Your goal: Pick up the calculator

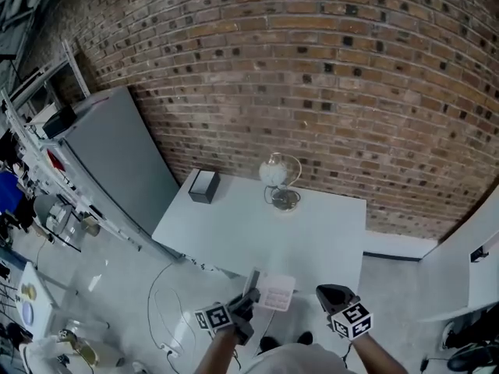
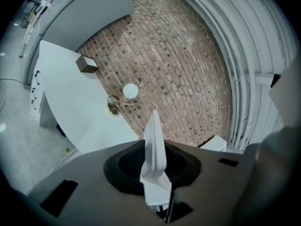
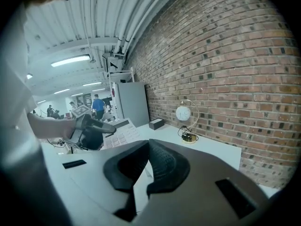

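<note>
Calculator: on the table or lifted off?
Lifted off: the white plastic calculator sits clamped edge-on in the left tool, clear of the white table.

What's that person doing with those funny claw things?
A person holds a claw in each hand. The left claw is pinching a white calculator and holds it up in the air by the near edge of the white table. The right claw is closed with nothing in it.

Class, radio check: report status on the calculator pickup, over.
Left gripper shut on calculator, held above near edge of table. Right gripper shut, empty. Box and globe at far edge, nothing in the way.
</note>
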Action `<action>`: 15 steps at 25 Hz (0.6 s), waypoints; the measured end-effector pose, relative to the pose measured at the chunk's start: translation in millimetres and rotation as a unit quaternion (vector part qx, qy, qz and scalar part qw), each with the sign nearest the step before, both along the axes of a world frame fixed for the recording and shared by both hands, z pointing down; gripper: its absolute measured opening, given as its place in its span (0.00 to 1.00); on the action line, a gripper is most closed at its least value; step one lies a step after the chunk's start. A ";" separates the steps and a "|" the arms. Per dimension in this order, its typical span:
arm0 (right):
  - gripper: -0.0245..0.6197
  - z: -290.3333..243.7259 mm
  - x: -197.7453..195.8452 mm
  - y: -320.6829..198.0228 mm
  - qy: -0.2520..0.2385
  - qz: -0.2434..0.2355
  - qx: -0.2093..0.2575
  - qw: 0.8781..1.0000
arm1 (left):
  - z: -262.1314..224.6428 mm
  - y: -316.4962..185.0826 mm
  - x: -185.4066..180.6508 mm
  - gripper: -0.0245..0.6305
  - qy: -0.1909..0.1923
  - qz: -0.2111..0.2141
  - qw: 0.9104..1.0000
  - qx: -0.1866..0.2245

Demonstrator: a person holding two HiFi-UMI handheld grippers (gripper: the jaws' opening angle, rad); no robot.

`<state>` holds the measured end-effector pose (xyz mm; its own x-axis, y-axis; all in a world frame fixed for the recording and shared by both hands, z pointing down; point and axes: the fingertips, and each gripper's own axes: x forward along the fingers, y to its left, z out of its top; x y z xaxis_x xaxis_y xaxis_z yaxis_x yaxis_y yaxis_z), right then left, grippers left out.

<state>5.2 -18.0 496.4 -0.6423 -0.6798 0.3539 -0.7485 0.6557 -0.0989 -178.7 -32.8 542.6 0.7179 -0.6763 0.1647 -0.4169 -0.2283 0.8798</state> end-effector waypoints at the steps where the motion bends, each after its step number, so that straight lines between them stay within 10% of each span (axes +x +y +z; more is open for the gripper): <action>1: 0.05 -1.4 -3.7 1.1 0.002 -0.001 0.002 1.000 | -0.6 0.3 -3.4 0.19 0.002 0.000 1.000 0.001; 15: 0.05 -8.6 -19.0 8.4 0.004 0.008 0.006 1.000 | -0.8 3.5 -22.5 0.19 0.001 0.008 1.000 0.001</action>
